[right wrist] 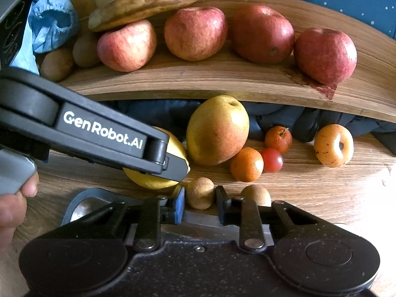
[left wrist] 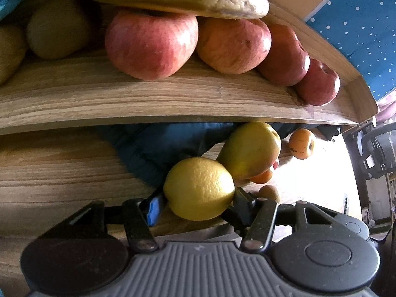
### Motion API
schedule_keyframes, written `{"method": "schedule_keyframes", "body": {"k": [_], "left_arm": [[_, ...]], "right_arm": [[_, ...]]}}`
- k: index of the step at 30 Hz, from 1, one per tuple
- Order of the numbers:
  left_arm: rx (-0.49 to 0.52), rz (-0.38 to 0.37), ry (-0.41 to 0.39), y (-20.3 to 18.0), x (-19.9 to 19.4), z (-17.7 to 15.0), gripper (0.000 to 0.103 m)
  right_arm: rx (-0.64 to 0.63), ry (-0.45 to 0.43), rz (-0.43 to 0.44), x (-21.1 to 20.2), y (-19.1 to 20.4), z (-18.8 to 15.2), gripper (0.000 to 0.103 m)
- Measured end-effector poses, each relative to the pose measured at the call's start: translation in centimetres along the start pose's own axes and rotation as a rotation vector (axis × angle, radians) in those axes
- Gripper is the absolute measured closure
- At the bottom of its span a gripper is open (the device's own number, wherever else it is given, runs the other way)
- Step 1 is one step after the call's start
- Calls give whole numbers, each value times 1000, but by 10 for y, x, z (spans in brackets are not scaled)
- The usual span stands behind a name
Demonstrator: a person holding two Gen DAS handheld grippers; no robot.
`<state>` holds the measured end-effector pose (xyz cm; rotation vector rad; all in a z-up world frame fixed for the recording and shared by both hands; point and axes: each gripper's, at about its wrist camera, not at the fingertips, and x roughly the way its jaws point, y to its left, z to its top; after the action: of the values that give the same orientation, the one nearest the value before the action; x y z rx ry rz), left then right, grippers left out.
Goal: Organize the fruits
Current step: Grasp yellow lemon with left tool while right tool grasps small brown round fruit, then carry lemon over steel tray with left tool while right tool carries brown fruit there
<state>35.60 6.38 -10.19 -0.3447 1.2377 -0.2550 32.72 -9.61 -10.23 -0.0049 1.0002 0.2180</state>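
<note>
My left gripper point(left wrist: 198, 199) is shut on a yellow lemon point(left wrist: 199, 188), its pads pressing both sides, just above the wooden table point(left wrist: 61, 173). From the right wrist view the same lemon point(right wrist: 151, 182) shows under that gripper's black finger point(right wrist: 170, 164). My right gripper point(right wrist: 200, 199) is shut on a small brown round fruit point(right wrist: 200, 191) low over the table. A second brown fruit point(right wrist: 256, 194) lies just right of it. Behind them lie a large yellow-green mango point(right wrist: 217, 130), two tangerines point(right wrist: 246, 164), a cherry tomato point(right wrist: 272, 159) and a yellow-orange fruit point(right wrist: 333, 144).
A raised wooden shelf point(right wrist: 222, 81) spans the back, bearing several red apples point(right wrist: 195, 33), bananas point(right wrist: 146, 2) and kiwis point(right wrist: 57, 63). Dark blue cloth point(right wrist: 160, 111) is bunched under the shelf. A person's fingers point(right wrist: 14, 203) grip the left handle.
</note>
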Motion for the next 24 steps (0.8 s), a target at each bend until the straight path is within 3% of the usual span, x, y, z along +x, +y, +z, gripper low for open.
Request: {"method": "schedule_keyframes", "body": {"k": [12,24], "left_arm": [[-16,11,-51,4,-22,-8,40],[3,16,-62,-8,-39,-29,40]], "right_arm": [[-11,-41,16,-13,2,-5,75],[-15,-90,16,-51,5,-19,75]]}}
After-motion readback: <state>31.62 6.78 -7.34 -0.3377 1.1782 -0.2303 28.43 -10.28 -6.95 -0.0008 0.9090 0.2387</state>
